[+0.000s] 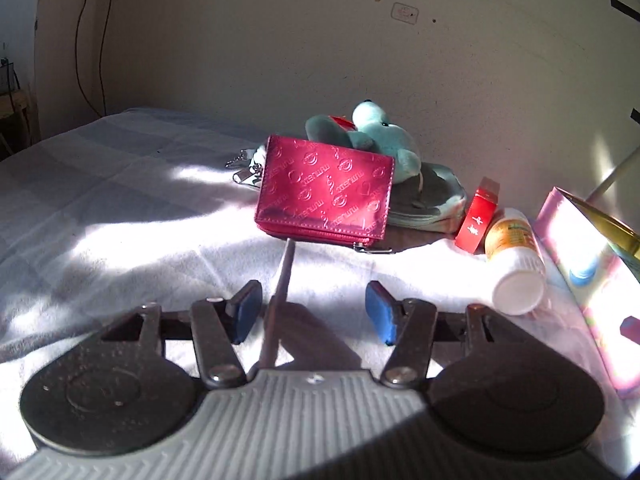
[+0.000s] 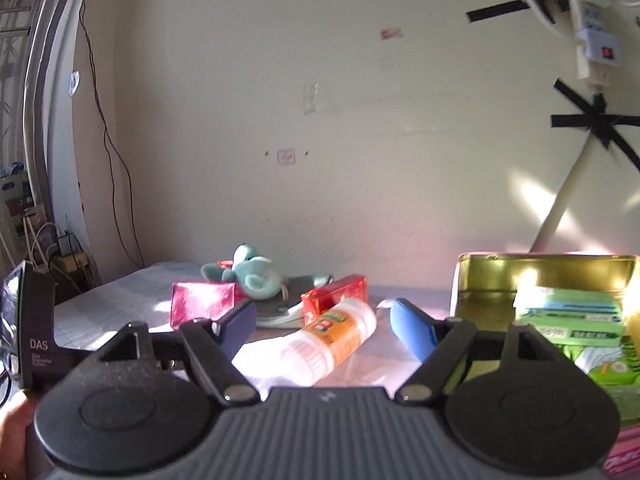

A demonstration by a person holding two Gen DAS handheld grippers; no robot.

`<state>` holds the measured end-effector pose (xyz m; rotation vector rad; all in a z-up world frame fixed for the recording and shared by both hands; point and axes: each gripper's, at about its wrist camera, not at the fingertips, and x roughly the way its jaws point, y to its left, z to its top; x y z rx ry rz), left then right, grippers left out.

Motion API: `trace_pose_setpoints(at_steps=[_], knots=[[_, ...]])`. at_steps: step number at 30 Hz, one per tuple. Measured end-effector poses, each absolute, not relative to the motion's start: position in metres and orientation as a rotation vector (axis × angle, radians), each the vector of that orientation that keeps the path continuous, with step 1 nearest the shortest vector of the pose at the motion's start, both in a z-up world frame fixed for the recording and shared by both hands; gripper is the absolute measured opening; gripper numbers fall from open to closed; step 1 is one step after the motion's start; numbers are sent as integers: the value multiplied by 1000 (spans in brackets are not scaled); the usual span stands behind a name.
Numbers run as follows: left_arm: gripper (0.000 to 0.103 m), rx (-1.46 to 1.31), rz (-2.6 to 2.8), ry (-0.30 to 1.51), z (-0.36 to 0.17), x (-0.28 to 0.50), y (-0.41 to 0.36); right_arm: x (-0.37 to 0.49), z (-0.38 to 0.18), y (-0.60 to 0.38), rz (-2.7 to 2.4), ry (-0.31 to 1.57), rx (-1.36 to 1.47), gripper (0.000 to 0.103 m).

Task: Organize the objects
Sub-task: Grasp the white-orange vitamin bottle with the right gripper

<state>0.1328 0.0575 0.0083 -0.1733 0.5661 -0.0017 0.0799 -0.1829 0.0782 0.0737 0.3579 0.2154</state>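
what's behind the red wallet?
Behind the red wallet a teal plush toy lies on a grey-green pouch, and a metal clasp sticks out at its left. The wallet covers the pouch's left part and whatever is under the plush.

Both grippers hover low and level, jaws spread wide and empty: the left gripper [image 1: 312, 310], and the right gripper [image 2: 326, 330].
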Motion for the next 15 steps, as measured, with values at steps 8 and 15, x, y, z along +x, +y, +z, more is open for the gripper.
trace_pose_setpoints(at_steps=[8, 15], knots=[[65, -199, -32, 591, 7, 133, 64, 173, 24, -143, 9, 583, 126, 83], [69, -327, -92, 629, 8, 126, 80, 190, 5, -149, 6, 683, 161, 55]])
